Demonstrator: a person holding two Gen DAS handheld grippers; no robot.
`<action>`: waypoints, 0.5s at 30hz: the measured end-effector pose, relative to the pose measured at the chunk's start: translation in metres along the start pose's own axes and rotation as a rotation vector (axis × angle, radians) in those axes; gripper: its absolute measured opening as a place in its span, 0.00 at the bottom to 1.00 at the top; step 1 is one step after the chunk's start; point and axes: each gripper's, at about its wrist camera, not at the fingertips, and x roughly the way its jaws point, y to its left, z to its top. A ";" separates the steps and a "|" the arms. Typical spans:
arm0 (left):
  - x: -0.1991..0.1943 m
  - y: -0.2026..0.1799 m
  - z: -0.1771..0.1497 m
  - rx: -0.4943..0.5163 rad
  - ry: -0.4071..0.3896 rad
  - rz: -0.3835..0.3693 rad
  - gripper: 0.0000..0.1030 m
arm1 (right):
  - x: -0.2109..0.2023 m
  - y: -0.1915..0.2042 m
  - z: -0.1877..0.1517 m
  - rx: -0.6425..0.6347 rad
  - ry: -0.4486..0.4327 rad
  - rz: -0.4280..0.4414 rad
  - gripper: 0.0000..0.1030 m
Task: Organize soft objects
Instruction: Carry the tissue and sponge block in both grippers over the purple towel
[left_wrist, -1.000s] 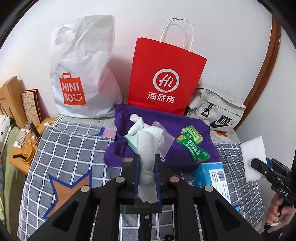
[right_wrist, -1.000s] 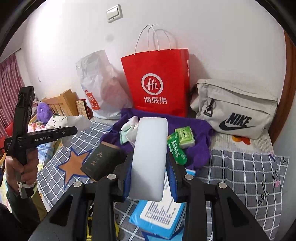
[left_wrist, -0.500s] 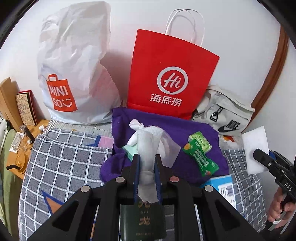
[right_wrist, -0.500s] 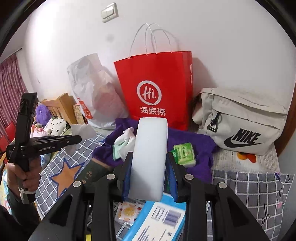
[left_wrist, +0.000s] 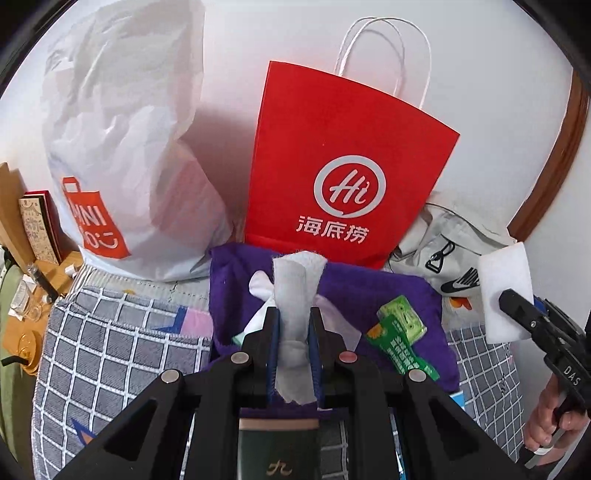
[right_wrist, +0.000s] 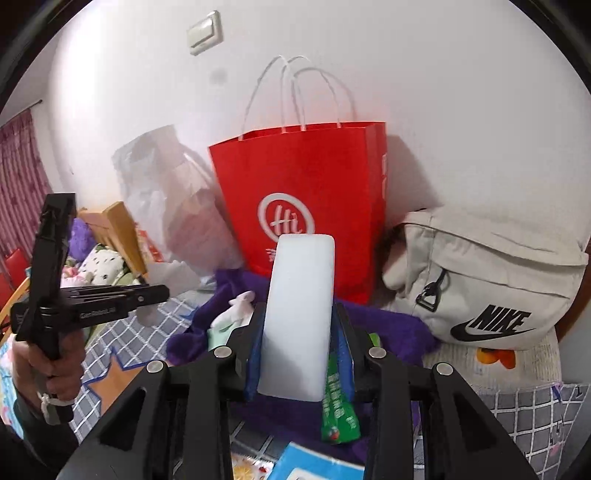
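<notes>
My left gripper (left_wrist: 293, 325) is shut on a rolled white cloth (left_wrist: 297, 295) and holds it above the purple towel (left_wrist: 369, 295). My right gripper (right_wrist: 297, 314) is shut on a white sponge block (right_wrist: 299, 306), raised in front of the red paper bag (right_wrist: 306, 192). The sponge also shows at the right of the left wrist view (left_wrist: 504, 291). The red bag (left_wrist: 343, 170) stands against the wall behind the towel. A white and mint cloth (right_wrist: 231, 317) lies on the towel (right_wrist: 391, 332).
A white MINISO plastic bag (left_wrist: 122, 155) stands left of the red bag. A grey Nike bag (right_wrist: 495, 291) lies at the right. Green packets (left_wrist: 400, 332), a dark book (left_wrist: 277, 450) and a blue box (right_wrist: 317, 465) lie on the checked bedcover (left_wrist: 110, 354). A wooden bedside shelf (left_wrist: 33, 280) is far left.
Both grippers have moved forward and up toward the red bag, carrying the cloth and the sponge. The bags look larger and closer now.
</notes>
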 end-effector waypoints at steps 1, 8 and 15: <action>0.003 0.001 0.001 -0.001 0.003 -0.001 0.14 | 0.002 -0.002 0.001 0.007 0.000 0.000 0.33; 0.023 0.010 0.005 -0.021 0.026 -0.012 0.14 | 0.025 -0.014 -0.002 0.041 0.042 -0.001 0.33; 0.053 0.019 -0.001 -0.046 0.083 -0.030 0.14 | 0.059 -0.016 -0.016 0.024 0.166 0.005 0.33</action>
